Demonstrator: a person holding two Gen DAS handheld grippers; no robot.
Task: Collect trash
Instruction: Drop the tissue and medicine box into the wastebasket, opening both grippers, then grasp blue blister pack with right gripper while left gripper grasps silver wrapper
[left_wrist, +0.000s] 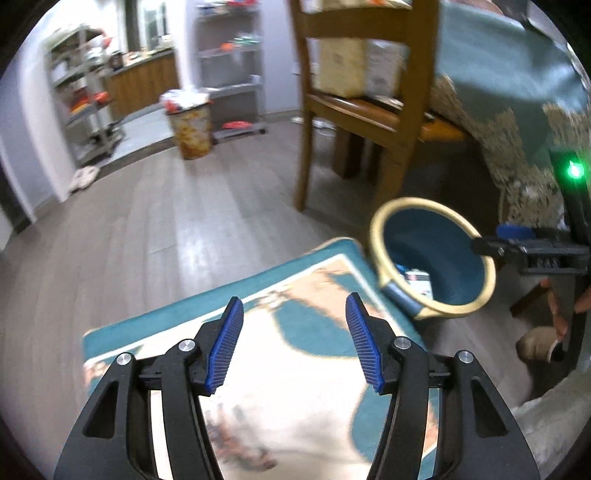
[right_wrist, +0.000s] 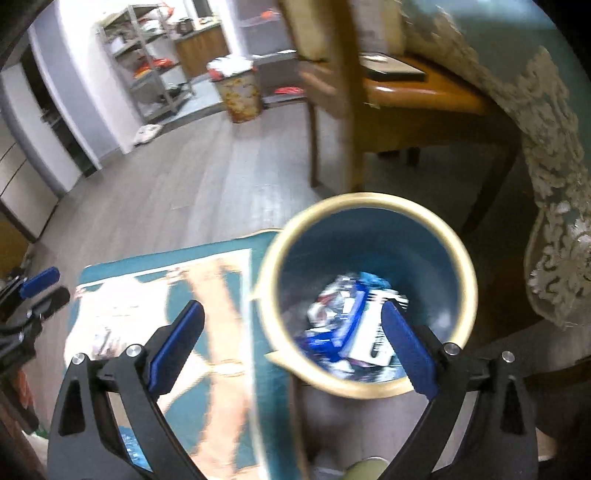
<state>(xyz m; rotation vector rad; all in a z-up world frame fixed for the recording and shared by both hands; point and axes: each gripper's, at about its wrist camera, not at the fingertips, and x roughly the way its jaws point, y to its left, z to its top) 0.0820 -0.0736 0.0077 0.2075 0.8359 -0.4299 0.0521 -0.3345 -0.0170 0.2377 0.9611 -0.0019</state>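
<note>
The left gripper (left_wrist: 294, 314) hangs over the rug (left_wrist: 177, 314), jaws about half open, nothing between the blue pads (left_wrist: 225, 350). The right gripper (right_wrist: 291, 332) stands with jaws spread wide and empty; its right finger crosses the near rim of the bin (right_wrist: 369, 201) in the picture, and whether it touches the rim cannot be told. The bin is a round blue container with a cream rim, standing on the wood floor (left_wrist: 166, 214) at the rug's right edge, near the chair (left_wrist: 369, 110). The right wrist view looks almost straight down into the bin and shows the trash (right_wrist: 354, 325) on its bottom: crumpled blue and white wrappers and a white carton, blurred. The left wrist view sees the bin from the side at right, and only a small white and blue scrap inside; it also shows the right gripper from outside, reaching in from the right edge with one fingertip over the bin's far rim, a green light above it. The right wrist view shows the left gripper at its left edge, over the rug's left side. Both views show a second, patterned bin (left_wrist: 192, 125) far across the floor, beside metal shelves (left_wrist: 85, 96), and a teal lace-trimmed tablecloth (right_wrist: 546, 166) hanging at right. Both pictures are motion-blurred.
</note>
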